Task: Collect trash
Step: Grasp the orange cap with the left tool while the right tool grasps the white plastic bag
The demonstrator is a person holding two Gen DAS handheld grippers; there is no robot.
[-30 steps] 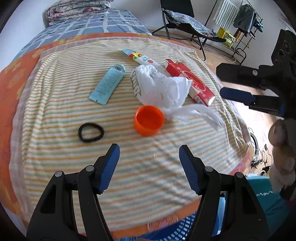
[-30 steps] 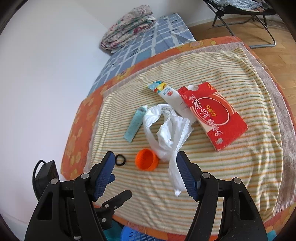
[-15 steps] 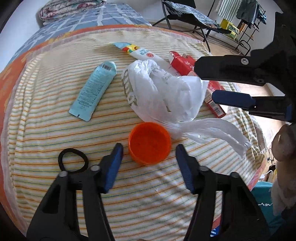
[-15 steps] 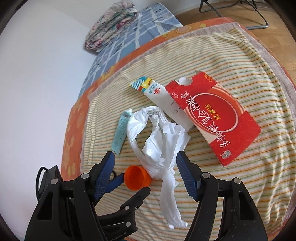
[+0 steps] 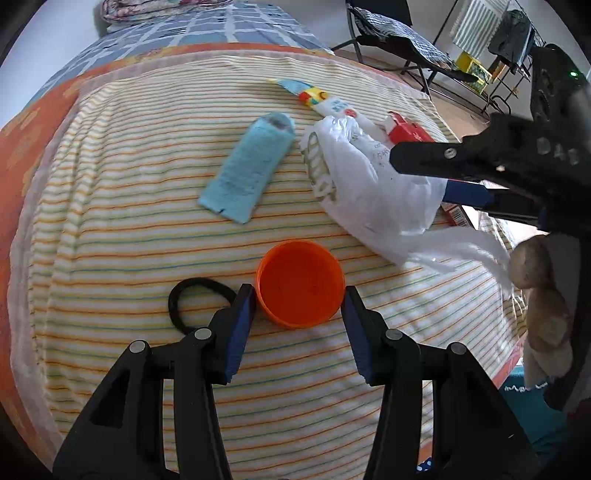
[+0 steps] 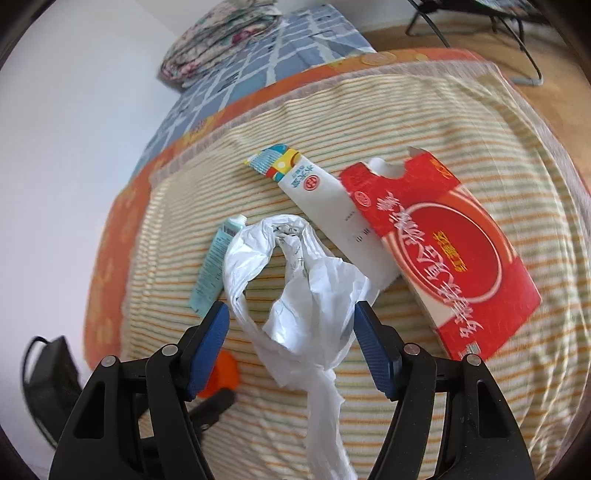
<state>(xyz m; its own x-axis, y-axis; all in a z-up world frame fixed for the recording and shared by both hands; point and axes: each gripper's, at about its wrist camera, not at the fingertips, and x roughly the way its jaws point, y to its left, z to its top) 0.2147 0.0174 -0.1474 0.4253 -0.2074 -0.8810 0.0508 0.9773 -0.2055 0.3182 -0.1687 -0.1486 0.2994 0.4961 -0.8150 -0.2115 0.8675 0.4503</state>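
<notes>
An orange cup (image 5: 301,282) stands open side up on the striped blanket (image 5: 129,240). My left gripper (image 5: 300,295) has its two blue tips either side of the cup, right at its wall; no squeeze shows. A crumpled white plastic bag (image 5: 369,192) lies just beyond. My right gripper (image 6: 291,314) hangs open over that bag (image 6: 295,280), whose folds lie between and below the fingers. Around it lie a light blue tube (image 5: 247,173), a white drink carton (image 6: 321,195) and a flattened red carton (image 6: 443,251). The cup (image 6: 225,373) peeks out behind the right gripper's left finger.
A black hair tie (image 5: 192,299) lies by my left finger. The bed's edge drops off at the right, where a hand (image 5: 543,295) holds the right gripper (image 5: 419,177). A folded quilt (image 6: 221,40) is at the bed's far end; a chair (image 5: 399,33) and a drying rack (image 5: 491,33) stand beyond.
Both grippers came down and forward over the bed. The left jaws narrowed and the orange cup now sits between their tips. The right gripper closed in over the white bag.
</notes>
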